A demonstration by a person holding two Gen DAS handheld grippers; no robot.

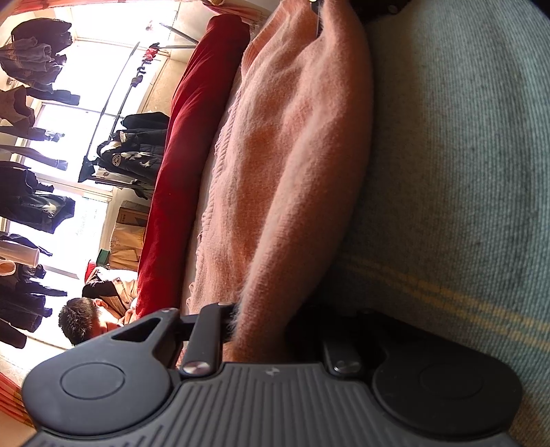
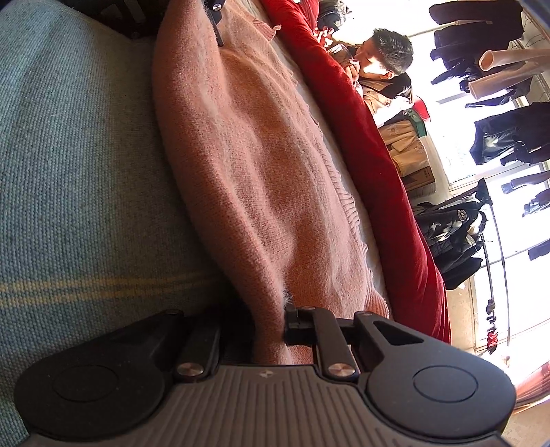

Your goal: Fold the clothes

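A fuzzy pink knitted sweater (image 1: 285,154) lies stretched across a grey-green woven cloth (image 1: 464,154). Both views are rolled sideways. My left gripper (image 1: 261,330) is shut on one end of the sweater's folded edge, the knit bunched between its black fingers. At the top of that view the other gripper's finger (image 1: 314,3) pinches the far end. My right gripper (image 2: 270,326) is shut on the pink sweater (image 2: 261,165) at its near end, over the green cloth (image 2: 75,154). The left gripper's finger (image 2: 216,24) shows at the sweater's far end.
A dark red blanket (image 1: 178,165) runs along the far side of the sweater, also the red blanket (image 2: 378,172). Beyond it a person (image 2: 385,65) sits low. Dark clothes (image 1: 31,192) hang by bright windows, with cardboard boxes (image 2: 412,154) and a jacket on a stand (image 2: 450,237).
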